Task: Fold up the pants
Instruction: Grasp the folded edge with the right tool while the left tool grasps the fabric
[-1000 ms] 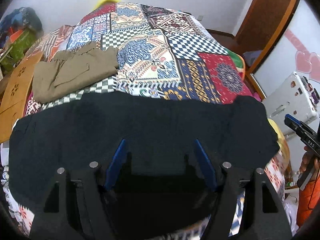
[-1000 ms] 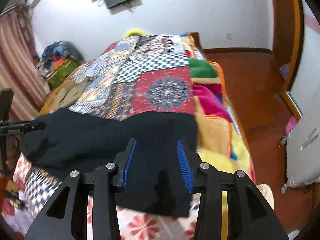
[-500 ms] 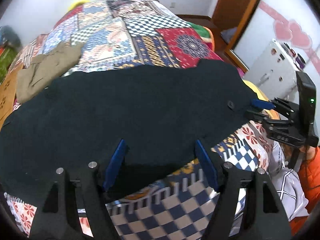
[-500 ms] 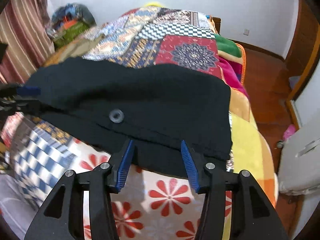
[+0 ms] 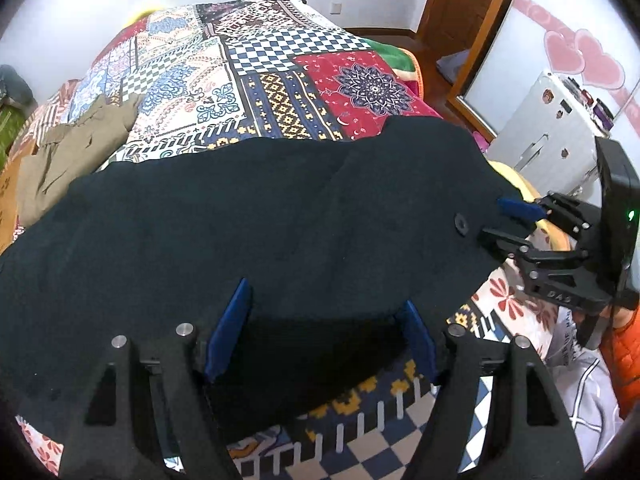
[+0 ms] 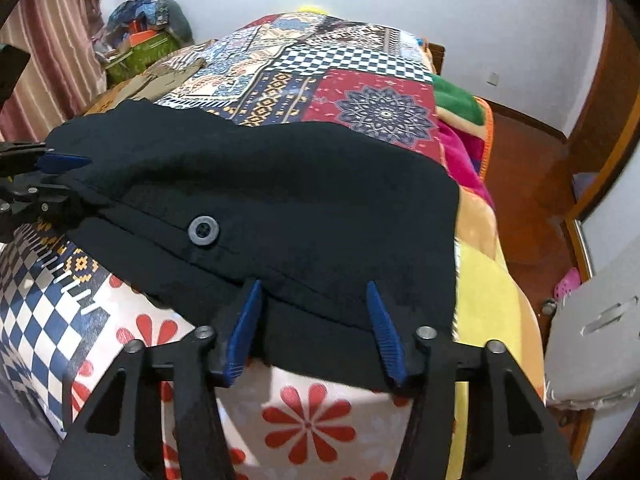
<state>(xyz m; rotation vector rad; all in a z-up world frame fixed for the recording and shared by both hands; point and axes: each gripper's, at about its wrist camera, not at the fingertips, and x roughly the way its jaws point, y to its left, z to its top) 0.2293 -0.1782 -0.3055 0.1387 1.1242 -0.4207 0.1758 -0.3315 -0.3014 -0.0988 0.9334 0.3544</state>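
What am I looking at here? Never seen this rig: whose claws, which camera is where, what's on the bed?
No robot: a person holds one two-finger gripper per hand, each with a fisheye camera looking along its blue fingers. One picture is from the left gripper, the other from the right gripper; each also sees the other off to the side. Black pants lie spread across the near edge of a patchwork bedspread, their button showing. Folded khaki pants lie farther back. Both grippers are open with the pants' edge between their fingers; nothing is clamped yet.

Pants (image 5: 240, 240) lie on the quilt (image 5: 304, 80), shorts (image 5: 68, 152) behind-left
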